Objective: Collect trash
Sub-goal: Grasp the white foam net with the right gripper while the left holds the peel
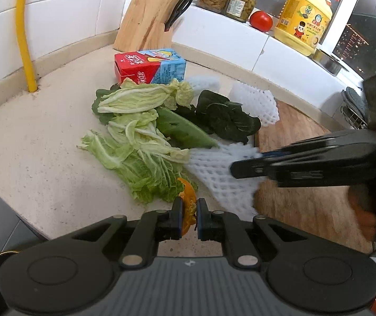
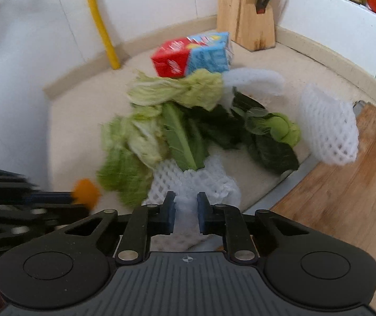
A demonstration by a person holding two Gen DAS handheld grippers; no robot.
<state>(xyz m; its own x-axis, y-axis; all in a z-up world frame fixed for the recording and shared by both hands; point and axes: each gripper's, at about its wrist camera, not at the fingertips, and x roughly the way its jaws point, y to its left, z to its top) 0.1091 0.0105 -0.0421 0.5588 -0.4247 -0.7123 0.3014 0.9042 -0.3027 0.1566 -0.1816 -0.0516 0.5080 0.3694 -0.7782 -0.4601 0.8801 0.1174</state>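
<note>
Right gripper [image 2: 186, 212] clamped on white foam fruit net [image 2: 188, 184] at near edge of speckled table [image 1: 43, 144]; left gripper [image 1: 189, 214] pinching orange peel scrap [image 1: 189, 197]. Net's long axis aimed at green lettuce leaf [image 2: 185, 142] overlapping its far end. Likely risk: springy mesh slipping free, or leaf dragged along.

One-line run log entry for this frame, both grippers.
left gripper: shut on orange peel | right gripper: shut on white foam net | greens, carton: on counter
</note>
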